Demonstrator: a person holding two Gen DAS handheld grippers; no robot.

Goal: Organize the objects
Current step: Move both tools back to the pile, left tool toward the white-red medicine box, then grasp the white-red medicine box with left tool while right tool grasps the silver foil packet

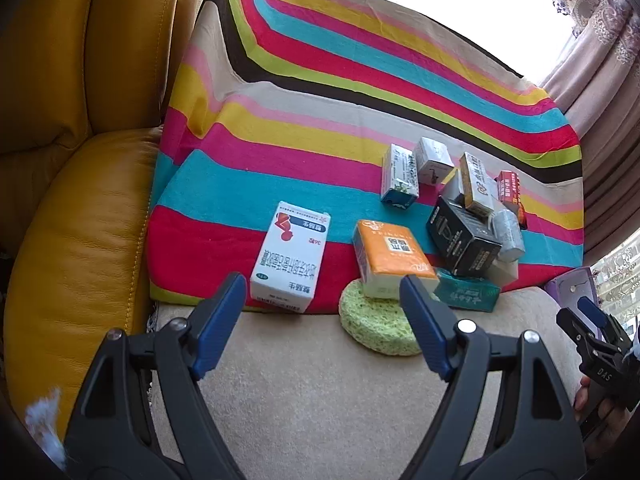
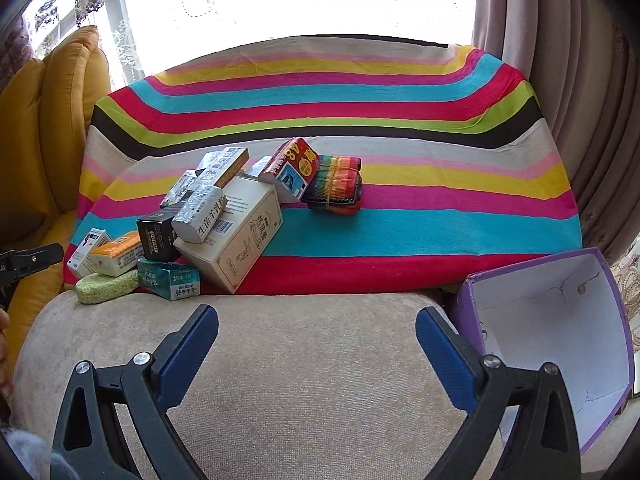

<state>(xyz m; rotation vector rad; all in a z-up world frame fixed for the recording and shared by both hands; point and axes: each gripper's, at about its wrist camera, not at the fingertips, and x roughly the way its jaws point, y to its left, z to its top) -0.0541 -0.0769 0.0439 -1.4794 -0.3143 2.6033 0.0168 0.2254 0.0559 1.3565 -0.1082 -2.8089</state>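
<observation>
Pile of small boxes (image 2: 224, 216) sits on the striped cloth (image 2: 400, 232), at its front edge. Green sponge (image 1: 376, 320) lies just before the pile. Left claw (image 1: 322, 292) spread, empty, above the sponge. Right claw (image 2: 318, 328) spread, empty, beside the purple box (image 2: 560, 344).

Bare beige cushion (image 2: 304, 360) before box pile (image 2: 224, 220)

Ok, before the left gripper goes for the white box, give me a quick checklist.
1. Left gripper open, nothing between its fingers: ok.
2. White box lying apart from the pile: ok.
3. Orange box beside it, with a gap between them: ok.
4. Purple bin open and empty: ok.
5. Right gripper open, clear of the boxes: ok.
6. Whether the fingers span the white box: cannot tell.
</observation>
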